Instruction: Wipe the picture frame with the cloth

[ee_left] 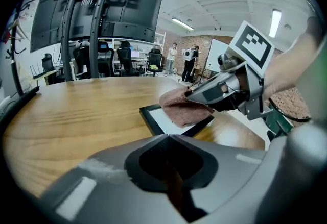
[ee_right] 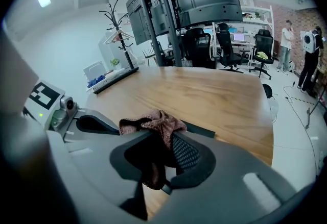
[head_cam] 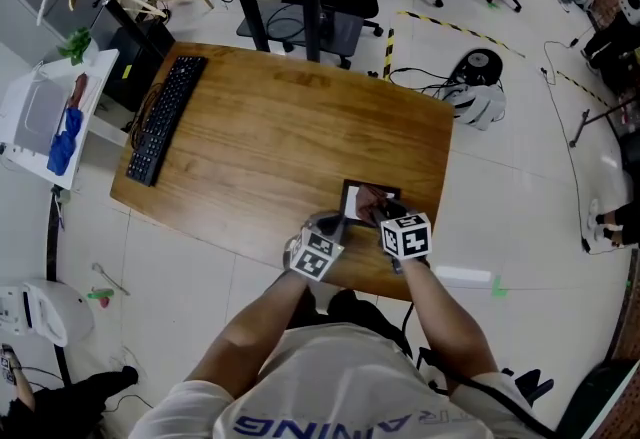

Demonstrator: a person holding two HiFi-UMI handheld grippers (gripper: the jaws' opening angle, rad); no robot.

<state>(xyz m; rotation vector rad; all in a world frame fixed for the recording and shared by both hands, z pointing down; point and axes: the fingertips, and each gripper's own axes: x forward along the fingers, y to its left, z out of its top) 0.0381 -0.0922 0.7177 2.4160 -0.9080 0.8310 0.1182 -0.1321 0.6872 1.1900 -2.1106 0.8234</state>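
**Picture frame gets its wipe at the table's near edge**

Picture frame (ee_left: 162, 122) lies flat on the wooden table (head_cam: 270, 117), close to the edge nearest the person. The right tool (ee_right: 164, 139) is clamped on a pinkish cloth (ee_left: 180, 108) that rests on the glass. The left tool (ee_left: 168, 137), jaws together and empty, sits just beside the frame. A good pass likely needs flat, even pressure, strokes reaching the black border, and the free tool steadying the frame. The shirt lettering is only partly visible and unreadable, and the marker cubes carry patterns, not words.

Open office: swivel chairs (ee_right: 226, 49), monitors (ee_left: 102, 8), keyboard (head_cam: 166, 117)
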